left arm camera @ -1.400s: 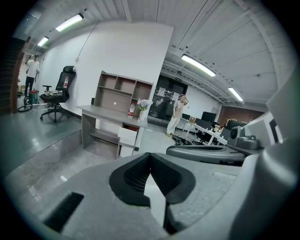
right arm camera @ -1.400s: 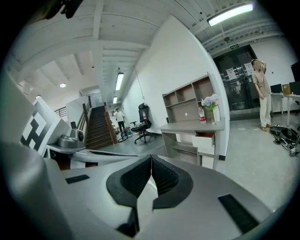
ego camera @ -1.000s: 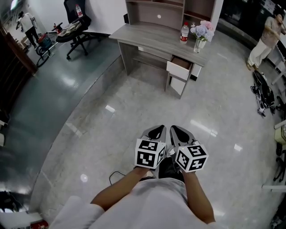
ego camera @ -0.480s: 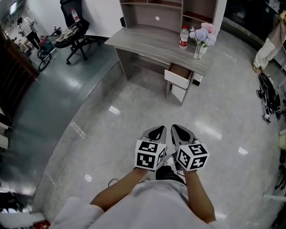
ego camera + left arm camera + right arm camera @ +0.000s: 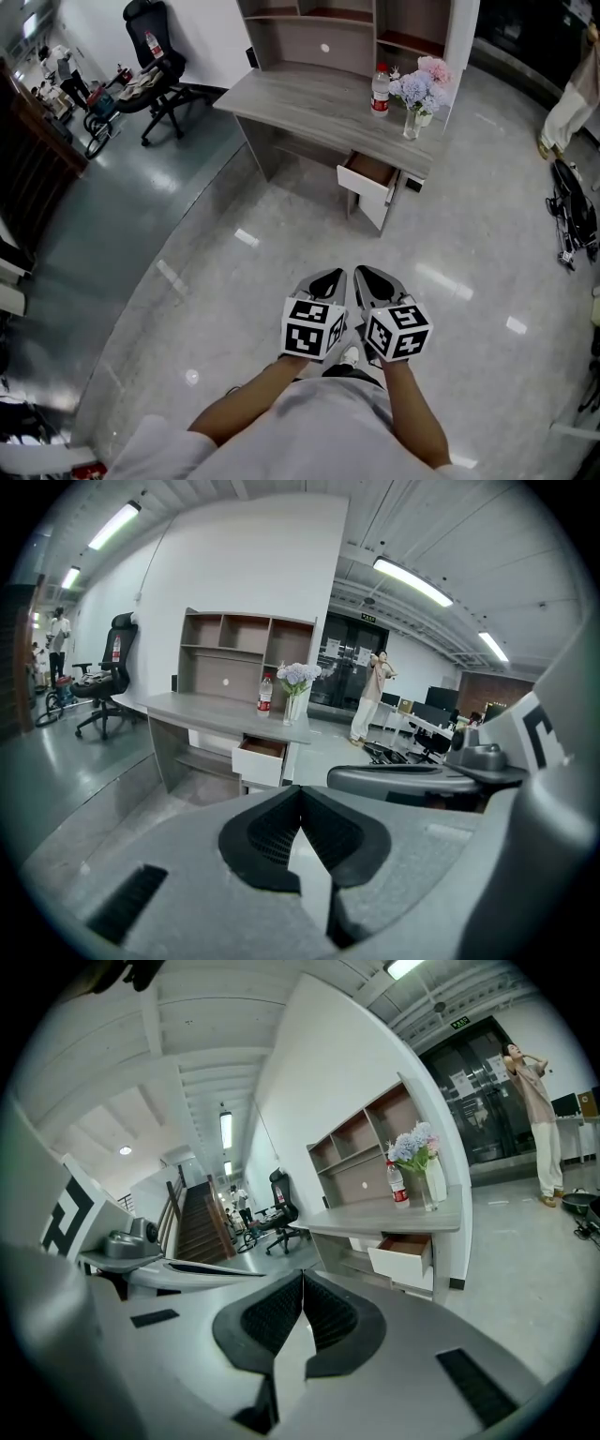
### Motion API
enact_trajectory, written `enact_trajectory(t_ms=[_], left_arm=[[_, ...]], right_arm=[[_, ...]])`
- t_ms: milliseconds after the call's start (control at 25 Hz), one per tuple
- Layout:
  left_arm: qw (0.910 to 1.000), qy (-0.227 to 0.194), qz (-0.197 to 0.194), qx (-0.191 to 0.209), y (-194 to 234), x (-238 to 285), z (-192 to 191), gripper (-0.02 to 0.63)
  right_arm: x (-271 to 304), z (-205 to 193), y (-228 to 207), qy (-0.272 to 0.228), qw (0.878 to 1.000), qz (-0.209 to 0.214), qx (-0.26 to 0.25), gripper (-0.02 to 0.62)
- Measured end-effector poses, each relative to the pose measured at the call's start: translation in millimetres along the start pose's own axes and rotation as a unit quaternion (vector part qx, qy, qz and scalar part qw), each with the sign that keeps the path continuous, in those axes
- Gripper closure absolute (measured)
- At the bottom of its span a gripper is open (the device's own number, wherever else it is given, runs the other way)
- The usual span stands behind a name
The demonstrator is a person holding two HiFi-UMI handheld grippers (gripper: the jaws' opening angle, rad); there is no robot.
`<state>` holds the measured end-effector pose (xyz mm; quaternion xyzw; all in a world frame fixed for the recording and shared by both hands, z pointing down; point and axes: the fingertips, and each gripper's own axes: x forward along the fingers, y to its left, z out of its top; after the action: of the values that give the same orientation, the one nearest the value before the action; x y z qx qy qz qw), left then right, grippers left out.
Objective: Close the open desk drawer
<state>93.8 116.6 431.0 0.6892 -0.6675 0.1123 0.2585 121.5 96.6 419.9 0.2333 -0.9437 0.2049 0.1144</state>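
The left tool (image 5: 301, 789) has its jaws together, empty; at eleven o'clock stands the bench (image 5: 202, 712), drawer (image 5: 259, 763) open.

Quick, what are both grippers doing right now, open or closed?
Left gripper: closed, holding nothing.
Right gripper: closed, holding nothing.

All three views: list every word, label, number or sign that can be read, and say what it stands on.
No text can be read.
Water bottle, red label: too small.
Green sign above the glass doors: blurred.
Papers on the glass doors: too small.
Cubes on left gripper and right gripper: square patterns only, no letters.
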Motion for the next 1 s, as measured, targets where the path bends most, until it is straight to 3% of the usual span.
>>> enact_trajectory(t_ms=[560,1000], left_arm=[[0.9999,0.009,0.007,0.004,4,46,25,0.601],[0.9993,0.016,-0.033,0.003,52,91,49,0.601]], right_arm=[[25,16,-46,0.006,1.000,0.003,0.015,0.594],[84,30,-65,0.014,0.999,-0.037,0.027,0.594]])
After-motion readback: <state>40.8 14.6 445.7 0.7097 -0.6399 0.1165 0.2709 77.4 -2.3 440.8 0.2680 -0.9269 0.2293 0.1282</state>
